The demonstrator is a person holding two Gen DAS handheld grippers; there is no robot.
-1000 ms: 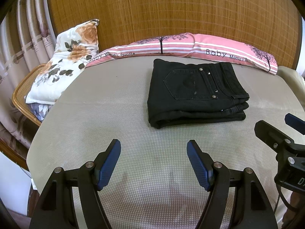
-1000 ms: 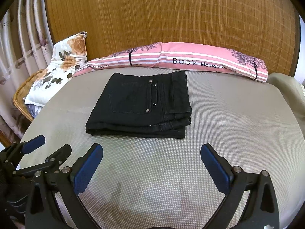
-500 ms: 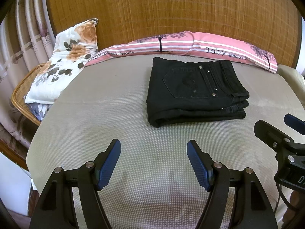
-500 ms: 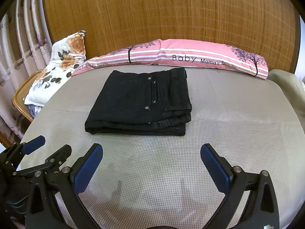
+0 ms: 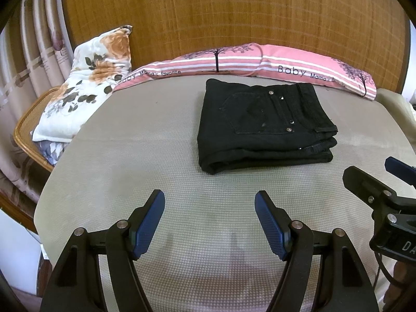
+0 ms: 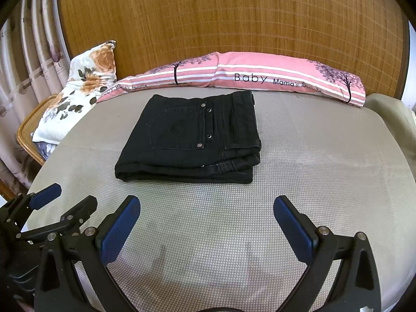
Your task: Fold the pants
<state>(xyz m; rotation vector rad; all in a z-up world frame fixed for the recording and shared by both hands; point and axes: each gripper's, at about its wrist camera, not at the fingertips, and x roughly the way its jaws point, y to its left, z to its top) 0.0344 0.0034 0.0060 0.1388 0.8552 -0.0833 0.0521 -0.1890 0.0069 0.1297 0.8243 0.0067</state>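
Observation:
The black pants (image 5: 262,127) lie folded in a compact stack on the grey mattress (image 5: 130,169), back pocket up; they also show in the right wrist view (image 6: 192,137). My left gripper (image 5: 209,222) is open and empty, well short of the pants' near edge. My right gripper (image 6: 206,230) is open and empty, also short of the pants. The right gripper shows at the right edge of the left wrist view (image 5: 374,182); the left gripper shows at the left of the right wrist view (image 6: 62,205).
A long pink striped pillow (image 6: 247,75) lies along the far edge against a woven wooden headboard (image 6: 221,20). A floral pillow (image 5: 88,85) leans at the far left over a rattan chair (image 5: 23,130). Curtains (image 5: 28,59) hang at the left.
Both views have drifted slightly; the pants sit a touch lower in the frames. The pants themselves and both open grippers are unchanged.

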